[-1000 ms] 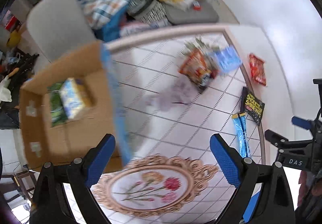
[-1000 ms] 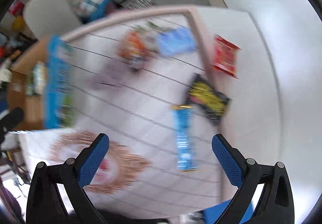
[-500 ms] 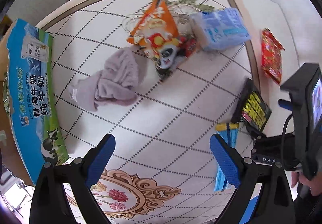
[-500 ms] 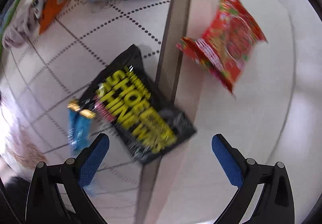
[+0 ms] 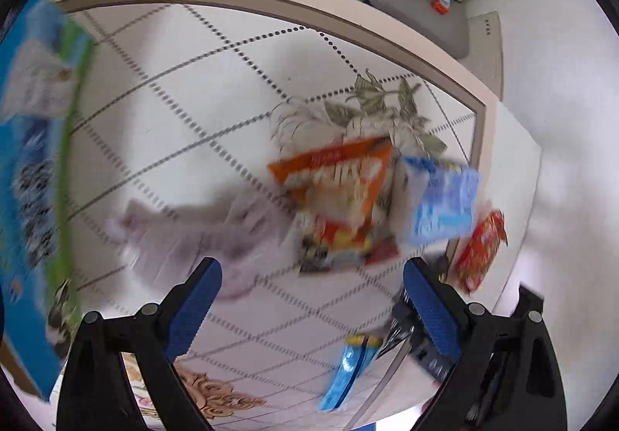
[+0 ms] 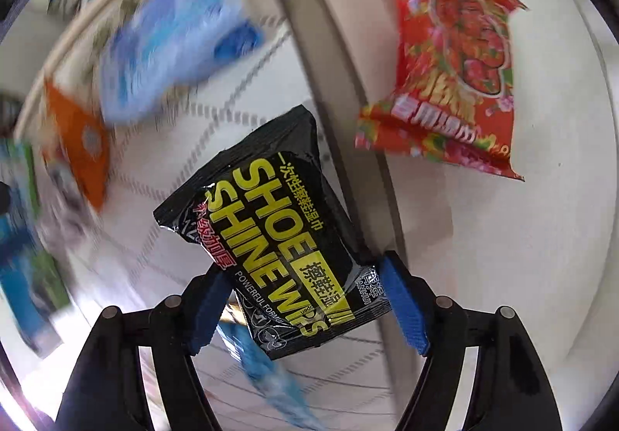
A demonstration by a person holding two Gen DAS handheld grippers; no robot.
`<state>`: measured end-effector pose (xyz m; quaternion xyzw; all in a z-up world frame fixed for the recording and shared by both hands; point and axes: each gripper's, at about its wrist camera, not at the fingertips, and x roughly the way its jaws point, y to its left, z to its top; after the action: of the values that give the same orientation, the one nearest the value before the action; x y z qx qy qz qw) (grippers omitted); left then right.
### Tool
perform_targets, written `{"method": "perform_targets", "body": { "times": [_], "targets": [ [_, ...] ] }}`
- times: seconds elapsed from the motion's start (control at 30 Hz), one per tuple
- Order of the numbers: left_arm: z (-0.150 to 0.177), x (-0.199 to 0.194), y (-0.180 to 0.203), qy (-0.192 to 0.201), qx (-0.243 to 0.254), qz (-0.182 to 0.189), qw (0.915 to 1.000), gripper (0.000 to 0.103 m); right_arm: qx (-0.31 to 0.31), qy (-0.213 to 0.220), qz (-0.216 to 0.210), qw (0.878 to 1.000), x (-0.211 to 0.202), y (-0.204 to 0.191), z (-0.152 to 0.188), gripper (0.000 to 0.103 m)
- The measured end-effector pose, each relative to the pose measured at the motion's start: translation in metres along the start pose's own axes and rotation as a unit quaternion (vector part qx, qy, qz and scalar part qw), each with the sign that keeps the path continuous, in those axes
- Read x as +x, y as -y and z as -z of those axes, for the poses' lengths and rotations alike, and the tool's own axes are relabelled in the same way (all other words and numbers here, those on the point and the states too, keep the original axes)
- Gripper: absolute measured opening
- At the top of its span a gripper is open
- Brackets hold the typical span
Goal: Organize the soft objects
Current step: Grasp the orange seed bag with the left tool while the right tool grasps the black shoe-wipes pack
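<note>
While between closing jaws, wipes packet [image 6: 284,249].

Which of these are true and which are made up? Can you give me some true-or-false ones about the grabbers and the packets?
1. The right gripper is closed on the black wipes pack. True.
2. The left gripper holds the grey cloth. False: its jaws are wide open and empty, above the cloth.
3. The red snack bag lies on the patterned mat. False: it lies off the mat, on the plain white surface.
4. The orange bag and the light blue pack lie next to each other. True.
</note>
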<state>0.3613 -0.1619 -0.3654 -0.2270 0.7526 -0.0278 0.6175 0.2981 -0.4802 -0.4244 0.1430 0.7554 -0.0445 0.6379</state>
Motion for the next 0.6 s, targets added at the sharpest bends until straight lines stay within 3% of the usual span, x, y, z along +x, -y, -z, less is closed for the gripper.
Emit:
{"method": "perform_targets", "body": {
  "times": [0.13, 0.23, 0.3, 0.6],
  "targets": [
    [-0.019, 0.022, 0.015, -0.001, 0.034, -0.050, 0.9982, 0.096, 0.019, -0.008, 0.009, 1.000, 0.003, 0.001, -0.010, 0.079],
    [-0.028, 0.034, 0.029, 0.002, 0.069, -0.094, 0.9931, 0.083, 0.019, -0.014, 0.018, 1.000, 0.001, 0.003, -0.016, 0.079],
    [-0.026, 0.041, 0.039, 0.012, 0.101, -0.120, 0.9875, 0.082, 0.015, -0.015, 0.025, 0.999, 0.000, -0.004, -0.015, 0.079],
    [-0.002, 0.030, 0.050, 0.038, 0.159, -0.141, 0.9764, 0.050, -0.001, 0.005, 0.065, 0.998, 0.004, -0.039, 0.001, 0.068]
  ]
}}
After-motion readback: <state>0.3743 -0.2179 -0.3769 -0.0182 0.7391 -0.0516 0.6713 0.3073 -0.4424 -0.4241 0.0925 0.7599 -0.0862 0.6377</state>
